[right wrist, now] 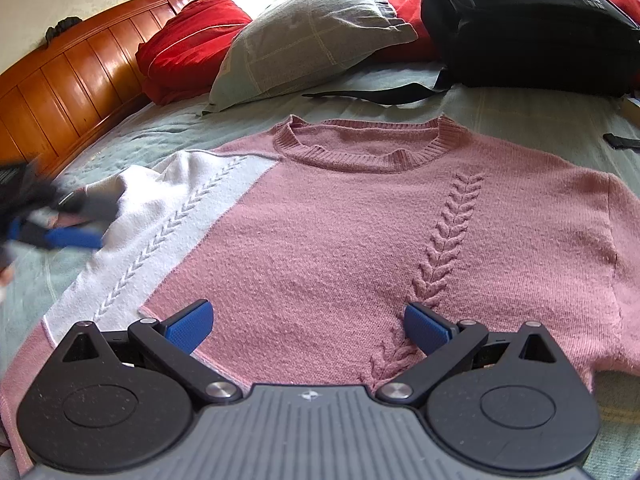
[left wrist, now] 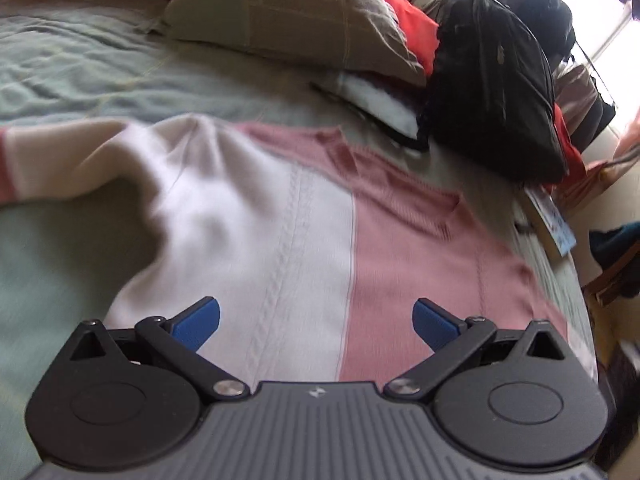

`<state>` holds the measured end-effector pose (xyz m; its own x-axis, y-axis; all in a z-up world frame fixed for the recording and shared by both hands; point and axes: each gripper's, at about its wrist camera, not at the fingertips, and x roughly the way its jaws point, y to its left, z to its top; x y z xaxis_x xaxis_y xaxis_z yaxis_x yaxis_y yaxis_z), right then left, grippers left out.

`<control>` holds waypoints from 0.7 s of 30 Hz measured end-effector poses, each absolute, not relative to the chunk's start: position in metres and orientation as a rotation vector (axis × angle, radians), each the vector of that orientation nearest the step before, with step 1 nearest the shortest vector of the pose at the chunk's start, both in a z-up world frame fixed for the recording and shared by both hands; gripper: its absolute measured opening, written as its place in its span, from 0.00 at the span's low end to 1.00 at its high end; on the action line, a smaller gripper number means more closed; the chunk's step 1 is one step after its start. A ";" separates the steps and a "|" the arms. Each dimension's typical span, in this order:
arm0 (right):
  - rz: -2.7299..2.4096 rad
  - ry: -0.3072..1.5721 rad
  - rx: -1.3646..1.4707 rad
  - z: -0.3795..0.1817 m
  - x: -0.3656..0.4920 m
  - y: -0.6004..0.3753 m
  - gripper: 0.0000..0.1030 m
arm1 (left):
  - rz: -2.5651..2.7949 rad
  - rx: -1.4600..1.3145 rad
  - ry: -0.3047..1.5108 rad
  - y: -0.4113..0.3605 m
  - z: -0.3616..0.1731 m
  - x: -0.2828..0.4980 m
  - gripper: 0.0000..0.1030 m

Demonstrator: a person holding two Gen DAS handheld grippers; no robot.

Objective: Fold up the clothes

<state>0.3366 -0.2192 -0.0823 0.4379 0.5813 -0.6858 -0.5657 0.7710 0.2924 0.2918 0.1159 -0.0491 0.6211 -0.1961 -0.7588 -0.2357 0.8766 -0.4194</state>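
Both tools gape empty — right tool (right wrist: 307, 326) poised over the near hem, left tool (left wrist: 316, 322) at the white side — above a pink-and-white cable-knit sweater (right wrist: 360, 220) spread flat on the green-sheeted bed (right wrist: 520, 120), collar far, seemingly laid out ready for its first fold.

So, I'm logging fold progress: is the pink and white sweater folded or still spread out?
Mostly spread: the sweater lies flat, front up, collar showing. Only its white sleeve is bunched.
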 end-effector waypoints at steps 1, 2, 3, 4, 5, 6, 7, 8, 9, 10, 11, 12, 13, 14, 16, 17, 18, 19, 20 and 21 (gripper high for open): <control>0.714 0.861 0.022 -0.082 0.337 -0.220 1.00 | 0.034 -0.525 0.905 0.119 -0.054 0.301 0.99; 0.716 0.861 0.024 -0.083 0.337 -0.220 1.00 | 0.055 -0.540 0.901 0.125 -0.060 0.308 0.99; 0.717 0.861 0.025 -0.083 0.337 -0.220 1.00 | 0.090 -0.559 0.905 0.133 -0.068 0.313 0.99; 0.718 0.862 0.026 -0.083 0.337 -0.221 1.00 | 0.126 -0.578 0.909 0.140 -0.076 0.318 0.99; 0.719 0.862 0.026 -0.083 0.337 -0.221 1.00 | 0.157 -0.596 0.912 0.148 -0.083 0.323 0.99; 0.719 0.861 0.025 -0.083 0.337 -0.221 1.00 | 0.169 -0.607 0.904 0.157 -0.086 0.322 0.99; 0.720 0.861 0.023 -0.083 0.337 -0.221 1.00 | 0.183 -0.610 0.887 0.162 -0.088 0.322 0.99; 0.720 0.861 0.022 -0.083 0.337 -0.220 1.00 | 0.196 -0.613 0.872 0.168 -0.090 0.322 0.99; 0.720 0.860 0.020 -0.083 0.337 -0.220 1.00 | 0.197 -0.623 0.867 0.169 -0.091 0.324 0.99; 0.720 0.860 0.018 -0.083 0.337 -0.220 1.00 | 0.197 -0.633 0.861 0.171 -0.092 0.326 0.99; 0.719 0.859 0.015 -0.083 0.337 -0.220 1.00 | 0.199 -0.639 0.858 0.172 -0.093 0.327 0.99; 0.718 0.858 0.011 -0.083 0.336 -0.220 1.00 | 0.203 -0.620 0.865 0.169 -0.092 0.329 0.99; 0.717 0.857 0.007 -0.083 0.336 -0.219 1.00 | 0.207 -0.602 0.872 0.166 -0.091 0.331 0.99; 0.717 0.856 0.004 -0.083 0.336 -0.219 1.00 | 0.210 -0.587 0.878 0.164 -0.090 0.332 0.99; 0.715 0.855 0.001 -0.083 0.335 -0.219 1.00 | 0.207 -0.571 0.879 0.161 -0.084 0.329 0.99; 0.715 0.855 0.002 -0.082 0.335 -0.219 1.00 | 0.204 -0.569 0.875 0.159 -0.079 0.326 0.99; 0.716 0.856 0.003 -0.082 0.336 -0.219 1.00 | 0.200 -0.567 0.871 0.158 -0.075 0.323 0.99; 0.716 0.856 0.005 -0.083 0.336 -0.219 1.00 | 0.195 -0.564 0.867 0.157 -0.070 0.319 0.99; 0.715 0.856 0.005 -0.083 0.335 -0.219 1.00 | 0.177 -0.563 0.861 0.154 -0.065 0.315 0.99; 0.715 0.855 0.005 -0.082 0.335 -0.219 1.00 | 0.143 -0.573 0.851 0.152 -0.061 0.311 0.99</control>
